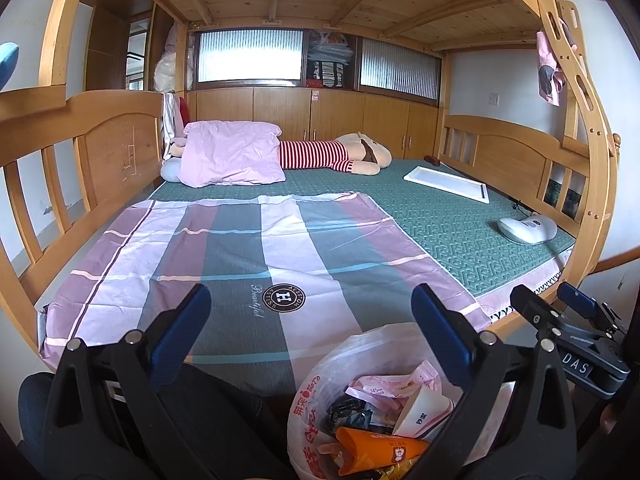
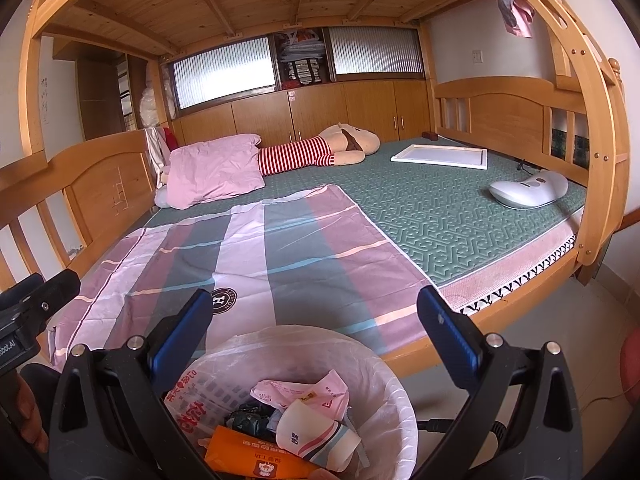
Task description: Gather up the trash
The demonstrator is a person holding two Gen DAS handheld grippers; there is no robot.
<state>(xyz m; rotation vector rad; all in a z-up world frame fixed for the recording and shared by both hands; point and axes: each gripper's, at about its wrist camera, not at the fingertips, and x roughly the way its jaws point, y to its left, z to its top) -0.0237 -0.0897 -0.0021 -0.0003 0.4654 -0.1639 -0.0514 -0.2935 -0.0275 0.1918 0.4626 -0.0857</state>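
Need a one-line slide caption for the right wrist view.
Open right gripper above a white bag-lined trash bin holding wrappers and an orange packet, beside a wooden bunk bed.

- Soft daylight comes through the ribbed frosted windows point(image 1: 250, 55) far ahead of the jaws; the scene is evenly bright.
- Shadows are faint.
- Fisheye distortion bends the wooden bed frame point(image 2: 596, 128) outward; corners vignette black.
- Focus is sharp throughout.

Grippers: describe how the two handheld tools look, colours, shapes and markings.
Both grippers, left and right, have black angular plastic frames with silver round bolts and flat blue fingers. In the left wrist view the right one's body carries white letters "DAS". Below the left gripper shows dark clothing.
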